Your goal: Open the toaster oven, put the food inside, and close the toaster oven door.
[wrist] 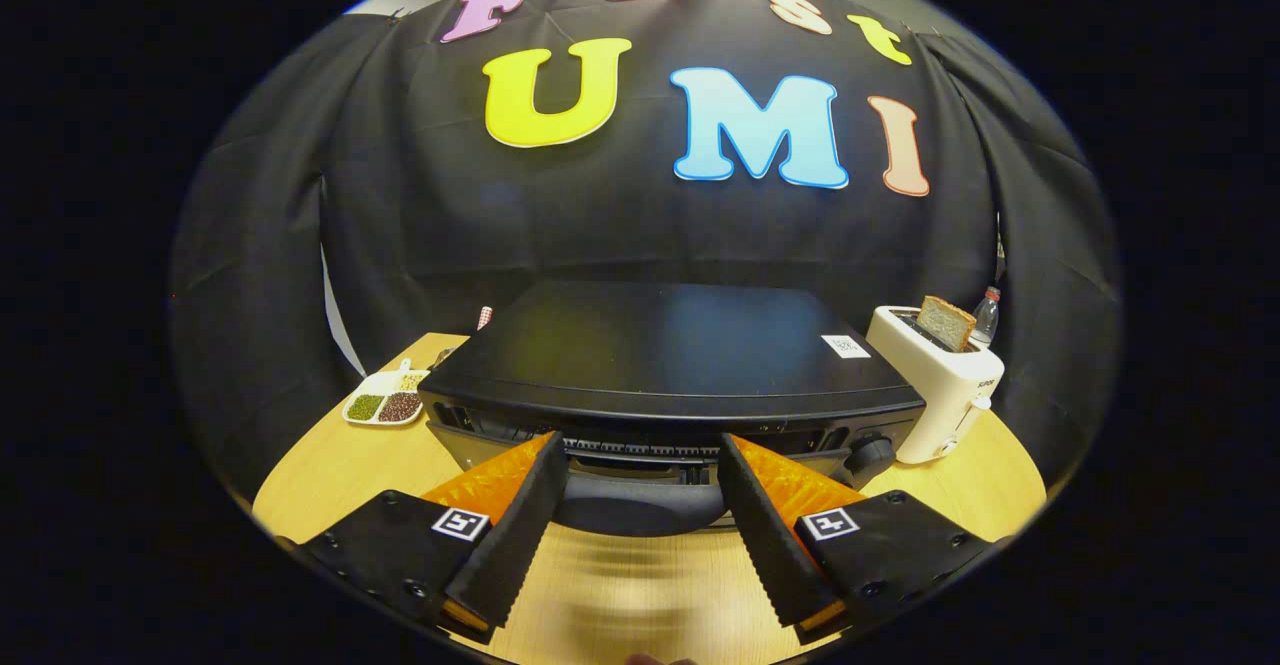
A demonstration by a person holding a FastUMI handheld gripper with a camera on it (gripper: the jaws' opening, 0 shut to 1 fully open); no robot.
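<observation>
Bread, one brown slice (946, 322), stood upright in the white plastic pop-up toaster (935, 385) just right of the black metal toaster oven (665, 350). Left of the oven, a white divided dish (386, 398) held green and dark red beans. The gripper (643, 460) pointed level at the oven's front across the wooden table (330, 470), fingers spread wide and holding nothing, tips by the dark handle (640, 505).

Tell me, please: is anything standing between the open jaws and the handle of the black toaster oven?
Nothing visible does. The gripper is open, and the black toaster oven sits just ahead, its dark curved door handle between the jaws. The white toaster and the white dish of beans stand aside.
</observation>
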